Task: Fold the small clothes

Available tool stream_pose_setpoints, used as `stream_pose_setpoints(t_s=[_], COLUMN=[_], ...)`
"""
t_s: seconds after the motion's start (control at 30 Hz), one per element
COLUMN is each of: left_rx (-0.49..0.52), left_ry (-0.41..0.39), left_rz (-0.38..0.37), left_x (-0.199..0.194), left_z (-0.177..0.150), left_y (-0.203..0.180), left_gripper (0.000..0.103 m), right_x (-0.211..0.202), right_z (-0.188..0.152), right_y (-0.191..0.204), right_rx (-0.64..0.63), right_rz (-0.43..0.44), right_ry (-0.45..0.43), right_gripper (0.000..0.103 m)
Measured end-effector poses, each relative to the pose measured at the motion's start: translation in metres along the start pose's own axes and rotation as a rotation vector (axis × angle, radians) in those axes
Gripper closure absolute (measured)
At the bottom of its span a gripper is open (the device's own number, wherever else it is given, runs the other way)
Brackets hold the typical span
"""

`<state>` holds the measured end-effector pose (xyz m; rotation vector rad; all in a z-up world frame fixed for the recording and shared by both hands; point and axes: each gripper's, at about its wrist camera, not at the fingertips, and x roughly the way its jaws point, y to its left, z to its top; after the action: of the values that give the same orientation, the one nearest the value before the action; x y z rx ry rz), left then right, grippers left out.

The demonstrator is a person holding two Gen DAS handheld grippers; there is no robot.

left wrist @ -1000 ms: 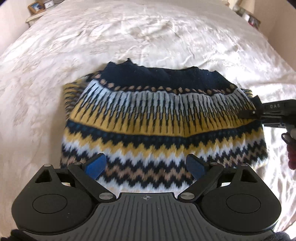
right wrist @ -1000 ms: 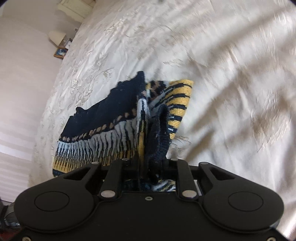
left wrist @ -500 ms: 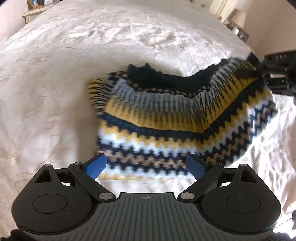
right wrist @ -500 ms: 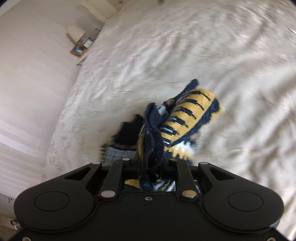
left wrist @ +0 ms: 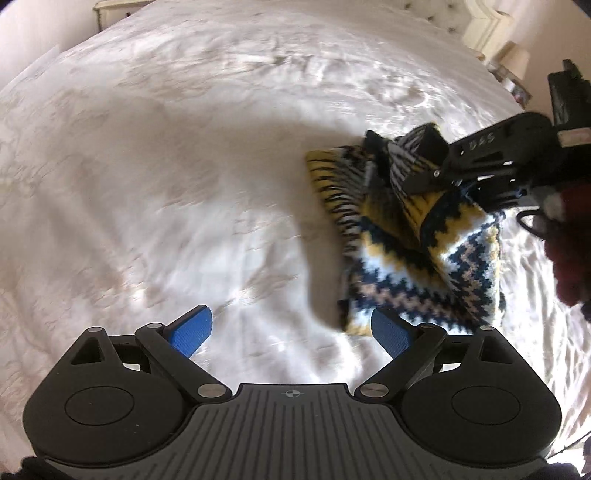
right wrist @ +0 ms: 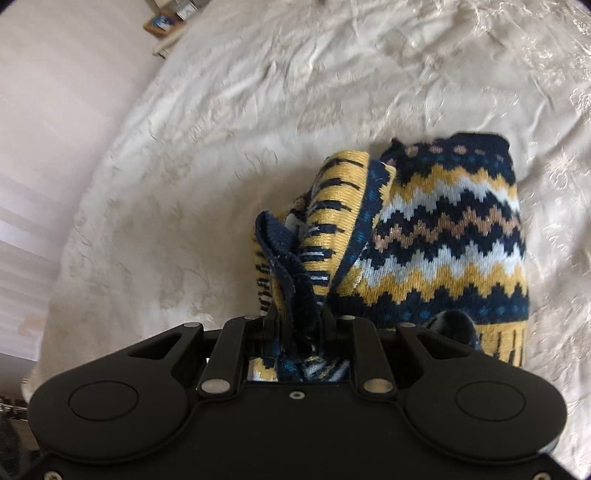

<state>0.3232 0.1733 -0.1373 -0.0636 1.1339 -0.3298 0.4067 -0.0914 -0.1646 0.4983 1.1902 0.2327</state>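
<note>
A knitted sweater with navy, yellow, white and tan zigzag bands lies bunched and doubled over on the cream bedcover, at the right of the left wrist view. My right gripper is shut on a navy-trimmed edge of the sweater and holds it raised above the rest. From the left wrist view, the right gripper reaches in from the right, with a dark red gloved hand behind it. My left gripper stands open over bare bedcover. Its right blue pad is beside the sweater's near corner.
The embroidered bedcover spreads all around the sweater. A bedside table with a picture frame stands by the wall at the far left. A headboard and a lamp are at the far right of the bed.
The right gripper has lifted the sweater's side and carried it over, so the flat sweater is now doubled up. The left gripper has slid left, off the sweater.
</note>
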Motion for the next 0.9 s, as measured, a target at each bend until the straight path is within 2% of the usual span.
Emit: stream_pose_setpoints(t_s=[0.1, 0.17, 0.27, 0.37, 0.47, 0.57, 0.77, 0.9], left_rx=[-0.023, -0.033, -0.032, -0.024, -0.007, 0.02, 0.1, 0.164], left_ry=[0.007, 0.011, 0.012, 0.002, -0.02, -0.053, -0.122, -0.151], left_rz=[0.0, -0.005, -0.015, -0.028, -0.048, -0.074, -0.134, -0.184], left_x=[0.0, 0.001, 0.002, 0.002, -0.001, -0.005, -0.002, 0.008], left_z=[-0.003, -0.004, -0.003, 0.002, 0.014, 0.033, 0.083, 0.115], left_y=[0.008, 0.011, 0.01, 0.008, 0.004, -0.003, -0.027, -0.05], left_gripper=[0.009, 0.009, 0.009, 0.009, 0.009, 0.009, 0.009, 0.009], right_x=[0.007, 0.01, 0.006, -0.012, -0.034, -0.053, -0.066, -0.075], right_z=[-0.001, 0.0, -0.001, -0.003, -0.006, -0.012, -0.032, -0.052], right_y=[0.013, 0.019, 0.023, 0.027, 0.018, -0.004, -0.047, -0.071], right_rx=[-0.035, -0.048, -0.05, -0.073, -0.049, -0.015, 0.039, 0.158], right_rz=[-0.045, -0.036, 0.072, 0.148, 0.17, 0.128, -0.009, -0.043], right_ry=[0.002, 0.008, -0.012, -0.051, -0.103, -0.155, -0.173, -0.25], right_gripper=[0.073, 0.06, 0.05, 0.05, 0.05, 0.05, 0.051, 0.052])
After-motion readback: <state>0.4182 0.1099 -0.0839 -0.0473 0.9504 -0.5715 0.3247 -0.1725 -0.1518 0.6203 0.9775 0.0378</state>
